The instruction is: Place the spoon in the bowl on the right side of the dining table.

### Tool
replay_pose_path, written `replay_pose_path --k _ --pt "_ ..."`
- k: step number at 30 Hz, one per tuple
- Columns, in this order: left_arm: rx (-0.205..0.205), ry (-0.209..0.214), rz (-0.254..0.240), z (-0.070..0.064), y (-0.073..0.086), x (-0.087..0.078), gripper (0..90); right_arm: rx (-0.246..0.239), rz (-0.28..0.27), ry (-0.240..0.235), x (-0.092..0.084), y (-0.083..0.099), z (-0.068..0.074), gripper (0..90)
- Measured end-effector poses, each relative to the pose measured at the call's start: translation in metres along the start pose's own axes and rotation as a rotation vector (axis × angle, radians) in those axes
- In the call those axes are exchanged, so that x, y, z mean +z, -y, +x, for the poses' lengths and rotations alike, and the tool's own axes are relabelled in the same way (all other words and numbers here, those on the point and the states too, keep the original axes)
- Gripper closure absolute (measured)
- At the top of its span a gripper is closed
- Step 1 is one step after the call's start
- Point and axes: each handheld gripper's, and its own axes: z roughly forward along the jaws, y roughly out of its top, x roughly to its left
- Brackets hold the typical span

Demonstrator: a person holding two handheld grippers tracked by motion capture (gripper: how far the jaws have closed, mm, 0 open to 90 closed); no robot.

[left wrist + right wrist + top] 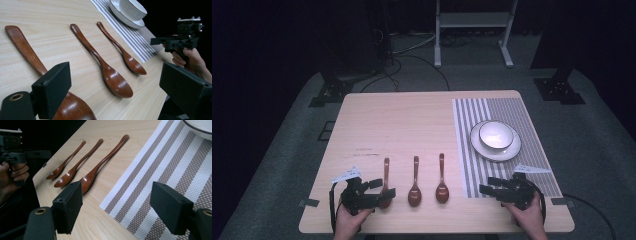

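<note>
Wooden spoon (pixel 32 62) bowl under the wide-open left gripper (pixel 112 90), right gripper (pixel 117 205) wide open, nothing held

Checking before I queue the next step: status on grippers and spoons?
Left gripper open beside the leftmost wooden spoon. Right gripper open over the striped placemat edge, empty. Three spoons lie flat. Nothing in the way.

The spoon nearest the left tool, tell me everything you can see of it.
The leftmost spoon looks like dark reddish-brown polished wood, one piece with a long slim handle widening to an oval bowl. It lies flat on the pale wooden table, bowl toward the person, handle pointing away, parallel to two matching spoons on its right. The left tool hovers over its bowl with jaws spread; whether a jaw touches it is unclear.
</note>
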Motion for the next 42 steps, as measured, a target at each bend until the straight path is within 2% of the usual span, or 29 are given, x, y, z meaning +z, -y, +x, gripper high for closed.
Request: replay_pose_path --k 11,22,31,42 --pt "-0.006 -0.001 0.000 -0.001 0.000 0.002 9.3 0.000 0.011 -0.010 0.006 -0.005 0.000 25.0" --pt "-0.006 0.002 0.004 -0.001 0.000 0.001 9.3 -0.007 0.026 -0.014 0.019 -0.017 0.006 25.0" --pt "-0.005 0.005 0.016 -0.002 0.001 0.004 9.3 -0.020 0.031 -0.021 0.023 -0.027 0.010 25.0" --pt "0.002 0.021 0.027 -0.008 0.002 0.008 9.3 -0.021 0.050 -0.035 0.032 -0.035 0.014 25.0"
